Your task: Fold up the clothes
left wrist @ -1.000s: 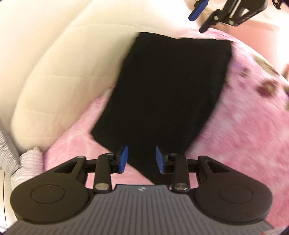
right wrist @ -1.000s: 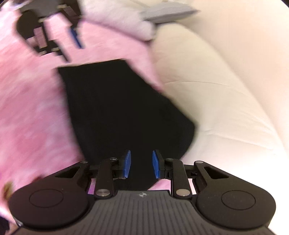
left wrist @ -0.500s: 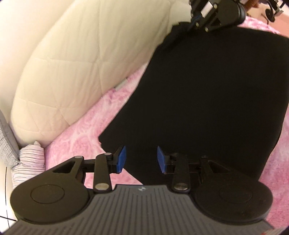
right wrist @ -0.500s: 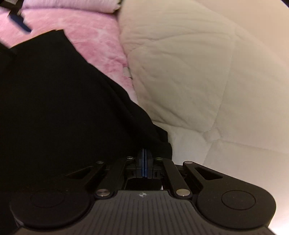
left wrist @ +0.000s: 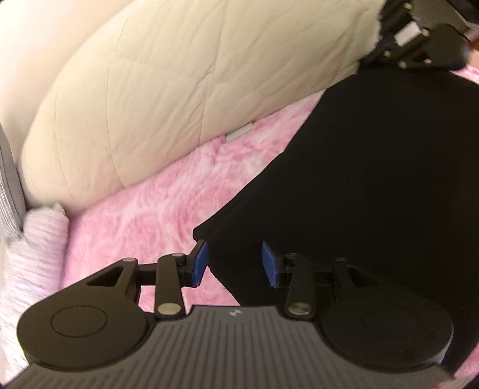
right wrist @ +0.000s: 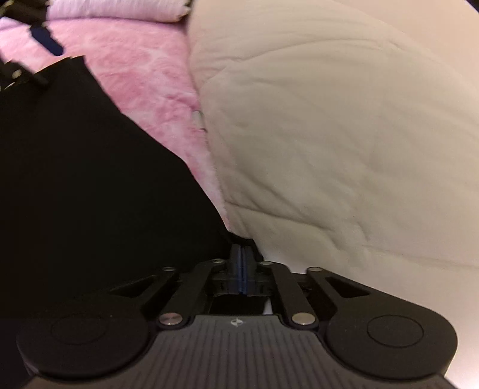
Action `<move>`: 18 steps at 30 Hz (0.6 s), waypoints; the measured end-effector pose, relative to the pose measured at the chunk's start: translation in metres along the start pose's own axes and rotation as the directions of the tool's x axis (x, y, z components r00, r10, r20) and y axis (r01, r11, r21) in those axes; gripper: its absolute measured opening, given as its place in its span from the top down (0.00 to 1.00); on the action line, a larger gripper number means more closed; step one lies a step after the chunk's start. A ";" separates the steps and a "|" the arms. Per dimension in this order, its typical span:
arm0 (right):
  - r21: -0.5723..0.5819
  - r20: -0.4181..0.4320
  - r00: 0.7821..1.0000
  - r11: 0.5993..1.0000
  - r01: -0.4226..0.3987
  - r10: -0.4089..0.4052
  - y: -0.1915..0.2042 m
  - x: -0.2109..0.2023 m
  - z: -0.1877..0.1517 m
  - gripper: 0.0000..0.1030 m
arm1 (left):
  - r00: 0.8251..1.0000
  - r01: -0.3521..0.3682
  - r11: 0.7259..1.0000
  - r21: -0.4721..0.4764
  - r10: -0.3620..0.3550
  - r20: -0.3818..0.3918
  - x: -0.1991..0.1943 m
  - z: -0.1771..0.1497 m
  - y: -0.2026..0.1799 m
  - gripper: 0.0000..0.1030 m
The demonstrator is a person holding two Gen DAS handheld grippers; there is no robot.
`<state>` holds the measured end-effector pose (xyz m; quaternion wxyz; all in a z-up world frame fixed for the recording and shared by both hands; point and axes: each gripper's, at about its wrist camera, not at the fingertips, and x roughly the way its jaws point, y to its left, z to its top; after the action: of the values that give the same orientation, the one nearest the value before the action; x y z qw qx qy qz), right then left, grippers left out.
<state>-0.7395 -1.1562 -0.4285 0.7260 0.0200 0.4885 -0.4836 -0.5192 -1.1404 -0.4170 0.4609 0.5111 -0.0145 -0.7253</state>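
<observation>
A black garment [left wrist: 374,179] lies flat on a pink fluffy blanket [left wrist: 155,215]. My left gripper [left wrist: 235,263] is open, its blue pads on either side of the garment's near corner. In the right wrist view the garment [right wrist: 89,179] fills the left side. My right gripper [right wrist: 242,269] is shut, its blue pads pressed together on the garment's corner beside the cream duvet. The right gripper also shows far off in the left wrist view [left wrist: 419,39], at the garment's far corner. The left gripper's blue pad shows in the right wrist view [right wrist: 45,39].
A cream quilted duvet [left wrist: 179,89] runs along the garment's edge; it also shows in the right wrist view [right wrist: 344,134]. A pale striped cloth [left wrist: 36,245] lies at the left. A pale pink striped cloth [right wrist: 119,9] lies at the far end of the blanket [right wrist: 143,74].
Both grippers dropped close to the garment. My right gripper went from open to shut on its corner. My left gripper stayed open and moved in around the near corner.
</observation>
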 end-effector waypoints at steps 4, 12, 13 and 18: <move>0.019 0.034 0.999 0.999 0.034 -0.035 0.004 -0.019 0.003 0.97 | 0.996 0.004 0.985 -0.171 0.011 0.083 -0.015 0.000 0.026 0.66; 0.018 0.047 0.998 0.999 0.044 -0.045 0.021 -0.029 -0.014 0.98 | 0.999 -0.031 0.975 -0.222 0.026 -0.024 0.039 0.001 0.029 0.69; 0.040 0.048 0.998 0.998 0.044 -0.046 0.020 -0.033 -0.014 0.98 | 0.999 -0.041 0.975 -0.218 0.037 -0.023 0.045 0.001 0.026 0.70; 0.071 0.054 0.998 0.997 0.013 -0.017 0.030 -0.066 -0.028 0.98 | 1.000 -0.028 0.966 -0.259 0.023 -0.021 0.045 0.006 0.031 0.80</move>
<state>-0.7404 -1.0811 -0.4081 0.7344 0.0286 0.4514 -0.5061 -0.5060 -1.1917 -0.4319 0.5330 0.4527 0.0779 -0.7105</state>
